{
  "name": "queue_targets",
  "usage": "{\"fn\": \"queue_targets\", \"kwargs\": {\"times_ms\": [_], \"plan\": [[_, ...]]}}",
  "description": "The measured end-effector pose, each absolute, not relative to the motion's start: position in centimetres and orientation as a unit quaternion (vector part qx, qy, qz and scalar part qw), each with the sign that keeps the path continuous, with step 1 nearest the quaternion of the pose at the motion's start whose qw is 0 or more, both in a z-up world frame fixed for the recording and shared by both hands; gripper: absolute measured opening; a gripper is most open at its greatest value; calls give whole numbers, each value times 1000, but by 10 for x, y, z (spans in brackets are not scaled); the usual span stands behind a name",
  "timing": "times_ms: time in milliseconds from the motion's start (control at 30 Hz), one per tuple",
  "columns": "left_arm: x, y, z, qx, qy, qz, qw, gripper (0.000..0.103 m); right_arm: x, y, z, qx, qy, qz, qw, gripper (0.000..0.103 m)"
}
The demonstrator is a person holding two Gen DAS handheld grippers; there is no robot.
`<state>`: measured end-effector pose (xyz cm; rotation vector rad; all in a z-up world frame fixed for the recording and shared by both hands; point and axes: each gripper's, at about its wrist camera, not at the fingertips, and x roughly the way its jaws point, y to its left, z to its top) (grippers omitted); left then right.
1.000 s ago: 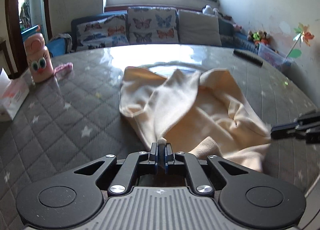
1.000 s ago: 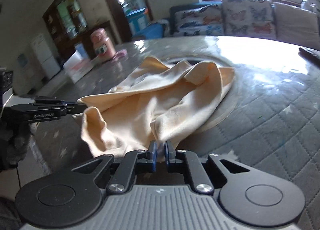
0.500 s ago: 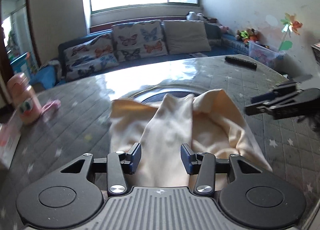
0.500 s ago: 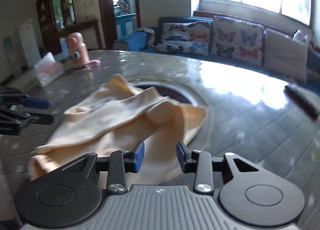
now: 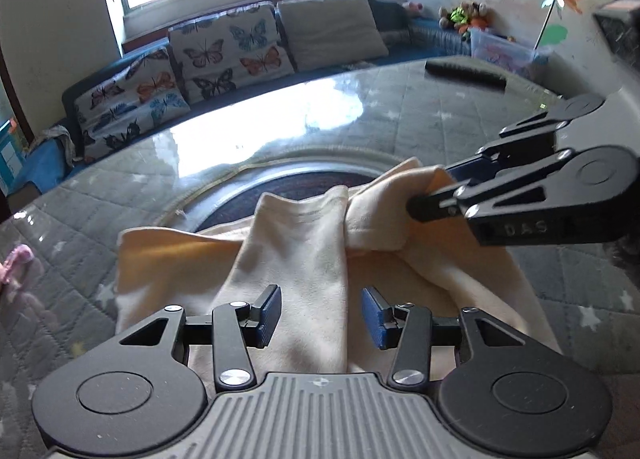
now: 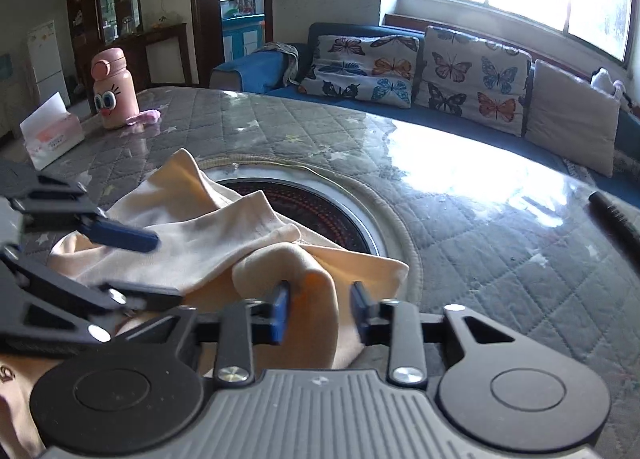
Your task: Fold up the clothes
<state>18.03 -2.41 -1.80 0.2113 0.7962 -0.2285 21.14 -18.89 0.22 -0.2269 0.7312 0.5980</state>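
A cream-yellow garment (image 5: 304,259) lies crumpled on the grey quilted table (image 5: 420,127), partly over a round dark inset. My left gripper (image 5: 320,317) is open, low over the garment's near part, with cloth lying between its blue pads (image 5: 269,313). My right gripper (image 6: 320,313) is open, its jaws straddling a raised fold of the garment (image 6: 316,291). In the left wrist view the right gripper (image 5: 436,189) reaches in from the right onto a bunched fold. In the right wrist view the left gripper (image 6: 120,259) shows at the left.
A pink bottle with cartoon eyes (image 6: 110,89), a tissue box (image 6: 50,135) and a small pink item (image 6: 144,117) stand at the table's far left. A black remote (image 5: 466,73) lies at the far right. A sofa with butterfly cushions (image 5: 224,55) lies behind.
Both grippers let go of the garment and opened. Both then moved forward over it; the right gripper now straddles a raised fold near the middle.
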Motion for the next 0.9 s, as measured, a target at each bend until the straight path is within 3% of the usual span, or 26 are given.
{"fn": "queue_targets", "kwargs": {"times_ms": [33,100,167,200,600,900], "plan": [[184,-25,-21,102,389,-109,909,43,212,-189,1,-106,351,287,885,17],[188,-25,-27,103,391,-106,908,22,213,-190,0,-101,350,287,886,10],[187,-23,-28,106,387,-100,911,8,211,-191,2,-97,347,286,888,5],[187,-21,-27,106,383,-96,913,6,210,-192,3,-96,345,285,889,4],[143,75,28,24,309,32,950,4,184,-252,35,-50,309,216,925,4],[73,167,30,-46,304,151,939,4,145,-304,34,-18,317,142,938,4]]}}
